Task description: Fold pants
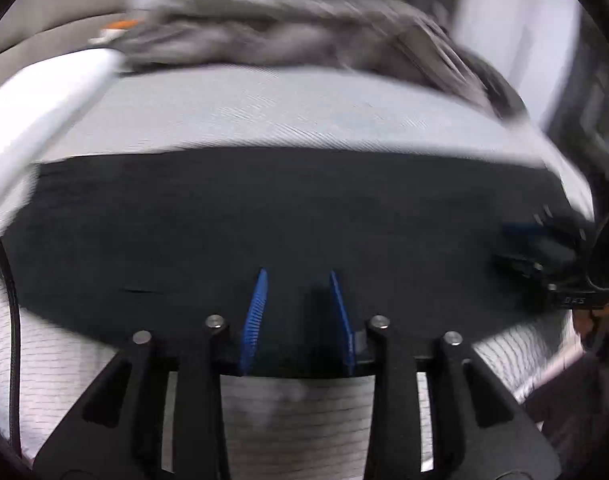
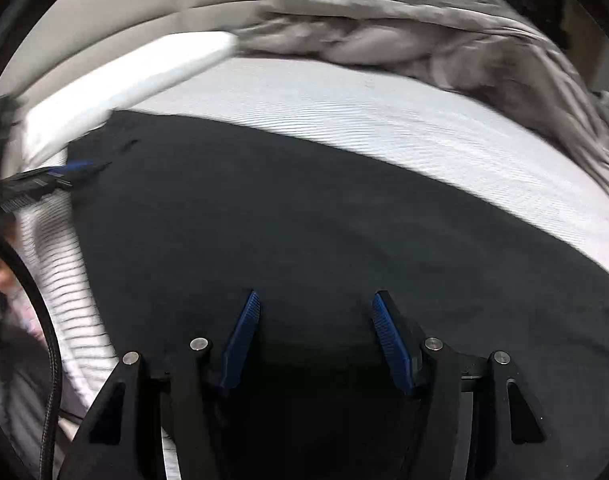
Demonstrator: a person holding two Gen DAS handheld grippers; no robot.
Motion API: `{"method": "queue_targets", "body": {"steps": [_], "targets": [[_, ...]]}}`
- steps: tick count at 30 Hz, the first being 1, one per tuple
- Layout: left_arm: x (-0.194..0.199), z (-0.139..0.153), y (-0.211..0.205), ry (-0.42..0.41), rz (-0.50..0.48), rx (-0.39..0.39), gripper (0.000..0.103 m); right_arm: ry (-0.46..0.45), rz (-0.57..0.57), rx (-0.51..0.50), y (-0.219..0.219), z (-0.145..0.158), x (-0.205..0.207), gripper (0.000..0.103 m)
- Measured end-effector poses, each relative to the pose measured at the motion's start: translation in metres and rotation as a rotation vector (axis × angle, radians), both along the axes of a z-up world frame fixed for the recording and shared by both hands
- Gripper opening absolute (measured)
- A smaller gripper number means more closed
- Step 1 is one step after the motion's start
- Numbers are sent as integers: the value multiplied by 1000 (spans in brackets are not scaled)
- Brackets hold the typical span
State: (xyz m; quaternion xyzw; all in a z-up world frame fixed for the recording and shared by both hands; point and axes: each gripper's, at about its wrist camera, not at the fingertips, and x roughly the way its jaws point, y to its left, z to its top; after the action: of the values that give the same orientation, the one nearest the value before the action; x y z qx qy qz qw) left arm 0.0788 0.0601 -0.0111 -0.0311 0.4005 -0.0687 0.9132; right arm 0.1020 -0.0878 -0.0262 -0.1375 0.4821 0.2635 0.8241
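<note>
Left wrist view: left claw (image 1: 298, 280) parted, pads clear, nothing between them, over the black pants (image 1: 264, 220). Pants lie flat across the striped white bed (image 1: 264, 108), folded into a broad dark slab. Right wrist view: right claw (image 2: 316, 300) spread wider, empty, hovering above the same pants (image 2: 304, 220). Grey blanket (image 2: 424, 36) bunched at the far side of the bed, apart from the pants. Motion blur throughout.

Black tongs (image 1: 298, 276), ribbed blue pads (image 1: 256, 316), silver screws, perhaps braided cable (image 2: 52, 352).
</note>
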Motion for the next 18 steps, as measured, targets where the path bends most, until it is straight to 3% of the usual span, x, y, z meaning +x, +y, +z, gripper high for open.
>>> {"method": "queue_targets", "body": {"steps": [3,6,9,11,15,18], "targets": [[4,-12,-28,9,-42,109,32,-28,45,-47,-5,-5,-17,60],[8,-10,-18,22,-47,40,32,-52,13,-55,-41,-2,-28,60],[1,-11,-20,24,-40,18,32,-72,-36,-60,-97,1,-37,60],[18,-11,-3,22,-42,21,32,-94,-80,-80,-137,5,-42,63],[14,-15,8,19,-42,35,32,-161,-337,-224,-230,9,-43,63],[14,-12,6,20,-19,32,32,-205,-502,-316,-274,11,-41,61]]}}
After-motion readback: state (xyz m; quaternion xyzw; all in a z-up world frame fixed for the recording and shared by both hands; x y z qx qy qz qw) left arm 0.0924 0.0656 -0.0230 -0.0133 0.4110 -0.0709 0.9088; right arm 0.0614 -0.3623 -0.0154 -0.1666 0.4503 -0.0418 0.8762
